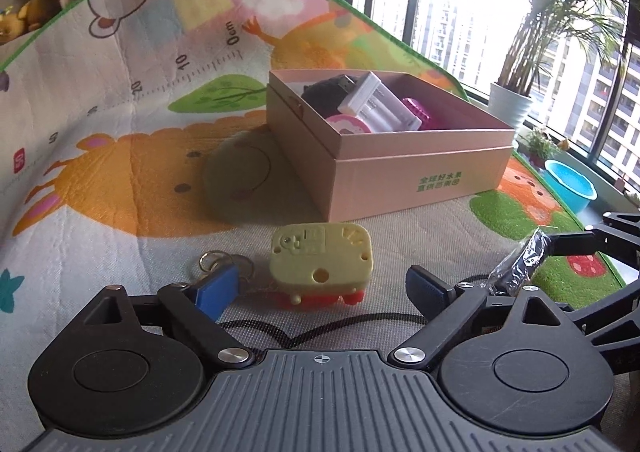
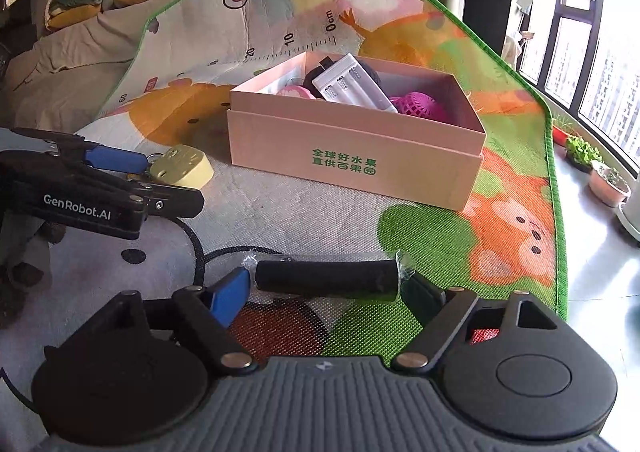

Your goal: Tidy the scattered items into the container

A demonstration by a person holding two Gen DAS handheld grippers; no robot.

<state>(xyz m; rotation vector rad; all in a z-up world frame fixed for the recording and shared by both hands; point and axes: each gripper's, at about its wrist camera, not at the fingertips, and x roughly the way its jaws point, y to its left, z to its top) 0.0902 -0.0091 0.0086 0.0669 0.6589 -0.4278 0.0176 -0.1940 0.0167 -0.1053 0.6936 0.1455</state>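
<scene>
We see the yellow toy [image 1: 321, 262] lying on the play mat [image 1: 120, 188], just before the pink cardboard box [image 1: 420, 172], between the spread fingers of our left gripper [image 1: 320, 290]. Our right gripper [image 2: 326, 294] is also apart, around a wrapped black cylinder [image 2: 326, 280].

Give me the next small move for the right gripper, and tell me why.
Probably close the right gripper on the black wrapped roll. The roll lies crosswise between its open fingers on the play mat, not yet gripped, while the pink box stands just ahead with free room inside. The left gripper is likewise open around the yellow toy.
</scene>
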